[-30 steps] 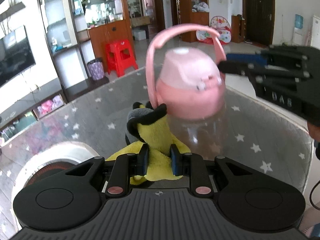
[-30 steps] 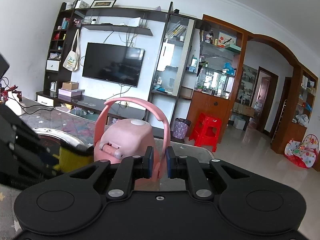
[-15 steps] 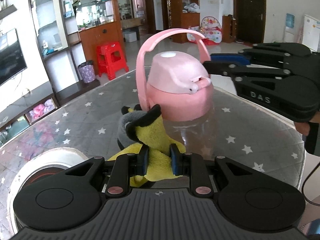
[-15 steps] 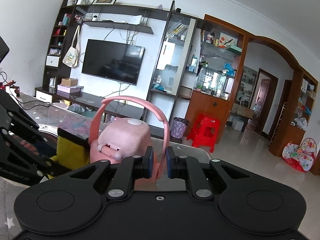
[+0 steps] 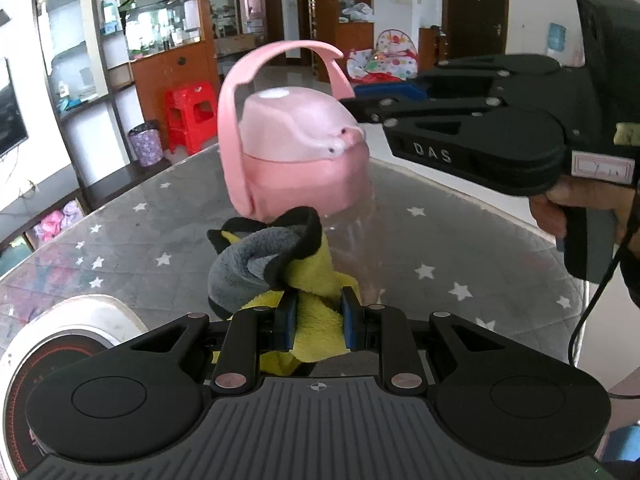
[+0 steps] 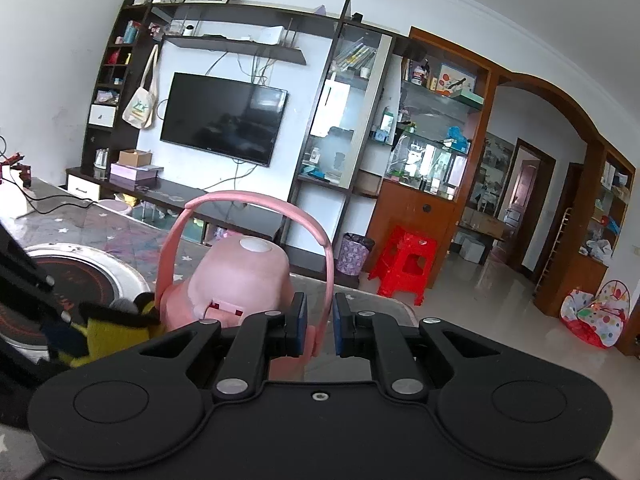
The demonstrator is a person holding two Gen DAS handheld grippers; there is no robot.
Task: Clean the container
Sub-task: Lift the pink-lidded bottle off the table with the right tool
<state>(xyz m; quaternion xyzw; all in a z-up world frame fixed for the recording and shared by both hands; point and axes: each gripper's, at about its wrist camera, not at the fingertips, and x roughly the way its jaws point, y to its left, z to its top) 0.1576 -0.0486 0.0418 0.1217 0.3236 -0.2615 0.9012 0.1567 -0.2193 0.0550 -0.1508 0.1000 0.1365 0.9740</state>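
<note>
A pink bottle (image 5: pixel 296 152) with a pink lid, a clear body and a pink carry strap (image 6: pixel 256 204) stands over the star-patterned table (image 5: pixel 460 264). My right gripper (image 6: pixel 319 326) is shut on the strap's lower end and shows in the left wrist view as a black tool (image 5: pixel 472 128) at the bottle's right. My left gripper (image 5: pixel 318 326) is shut on a yellow and grey cloth (image 5: pixel 280 264), whose grey end lies against the bottle's clear body below the lid. The same cloth (image 6: pixel 108 328) peeks in at the bottle's left in the right wrist view.
A round induction cooker (image 5: pixel 60 344) sits in the table at the near left. A person's hand (image 5: pixel 584 204) grips the right tool's handle, with a black cable hanging below it. Beyond the table are a red stool (image 6: pixel 404 264), a bin and wall shelving.
The cloth's grey end has come up against the bottle's body, and the bottle has turned so its spout points more to the right. Both grips stay as they were.
</note>
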